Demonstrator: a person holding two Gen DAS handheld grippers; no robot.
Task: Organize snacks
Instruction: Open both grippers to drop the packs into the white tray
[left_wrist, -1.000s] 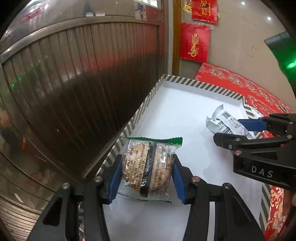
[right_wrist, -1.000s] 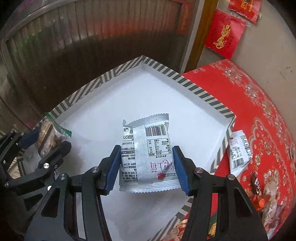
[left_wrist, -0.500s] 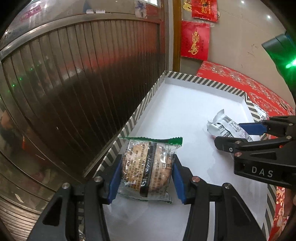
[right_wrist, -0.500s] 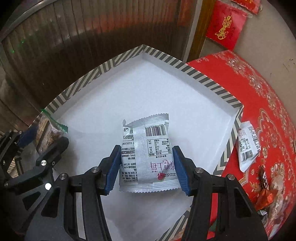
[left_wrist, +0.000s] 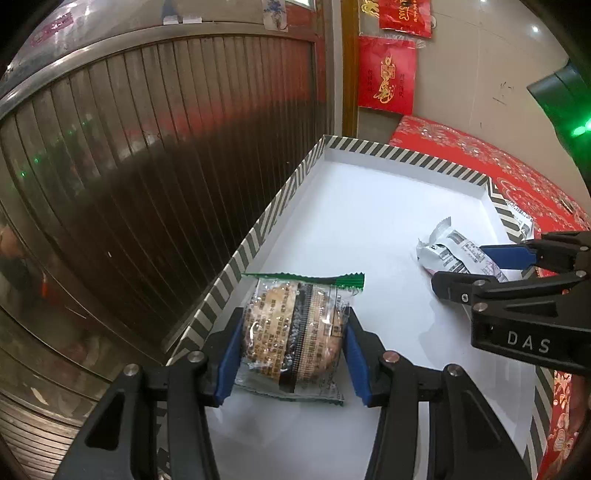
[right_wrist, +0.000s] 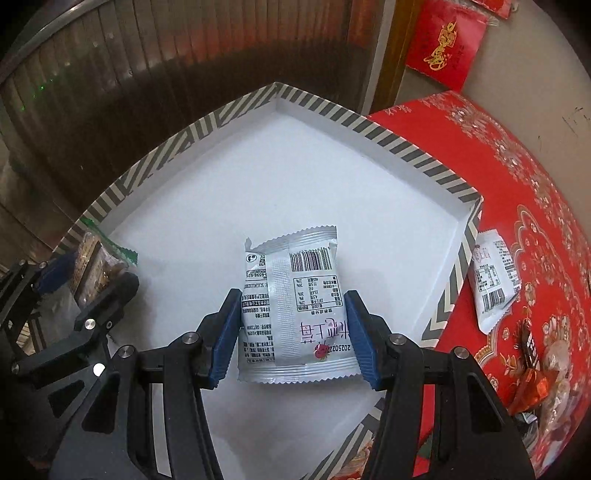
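Note:
A clear packet with a round biscuit and a green top seam (left_wrist: 291, 332) sits between the blue pads of my left gripper (left_wrist: 294, 317), which is shut on it over the near left part of the white tray (left_wrist: 258, 236). My right gripper (right_wrist: 293, 295) is shut on a silver snack packet with a barcode (right_wrist: 295, 314), held over the tray's right side. The left wrist view shows the right gripper (left_wrist: 461, 266) with that silver packet (left_wrist: 450, 247). In the right wrist view, the left gripper (right_wrist: 88, 273) and biscuit packet (right_wrist: 92, 266) appear at the left edge.
The tray has a grey-and-white striped rim (right_wrist: 406, 147) and lies on a red patterned cloth (right_wrist: 517, 206). A second silver packet (right_wrist: 493, 280) and several wrapped sweets (right_wrist: 532, 384) lie on the cloth to the right. A ribbed metal shutter (left_wrist: 147, 184) stands along the tray's left side.
The right wrist view has shifted slightly, showing more of the red cloth and the sweets. Both packets stay gripped and the left gripper has not moved.

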